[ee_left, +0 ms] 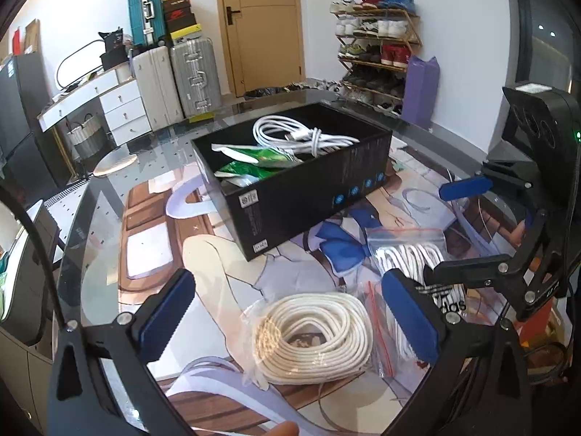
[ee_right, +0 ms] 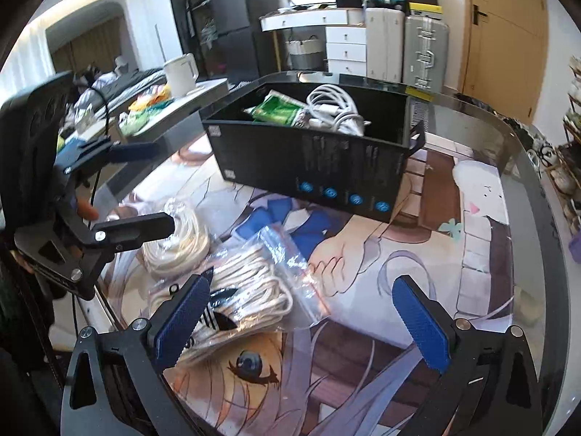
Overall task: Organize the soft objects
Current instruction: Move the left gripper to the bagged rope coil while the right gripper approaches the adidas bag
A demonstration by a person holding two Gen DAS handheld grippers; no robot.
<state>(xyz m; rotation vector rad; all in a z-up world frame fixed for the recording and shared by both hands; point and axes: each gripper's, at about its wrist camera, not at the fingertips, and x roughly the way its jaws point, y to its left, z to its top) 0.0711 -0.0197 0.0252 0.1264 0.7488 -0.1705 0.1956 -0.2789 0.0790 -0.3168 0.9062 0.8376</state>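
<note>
Black cardboard walls of the box (ee_left: pixel 308 196) already hold a white cable bundle (ee_left: pixel 301 134) and a green packet (ee_left: pixel 265 163) — so part of your sorting looks done. Two items are left on the printed mat (ee_left: pixel 152 225), near the box: a coil of cream rope (ee_left: pixel 312 338) in clear wrap, and just beside it a zip bag of white cord (ee_right: pixel 250 290). Your left gripper (ee_left: pixel 290 312) hangs wide open over the coil, touching nothing. Your right gripper (ee_right: pixel 301 319) is wide open too — its left pad sits over the bag's edge, though I can't tell if it touches
</note>
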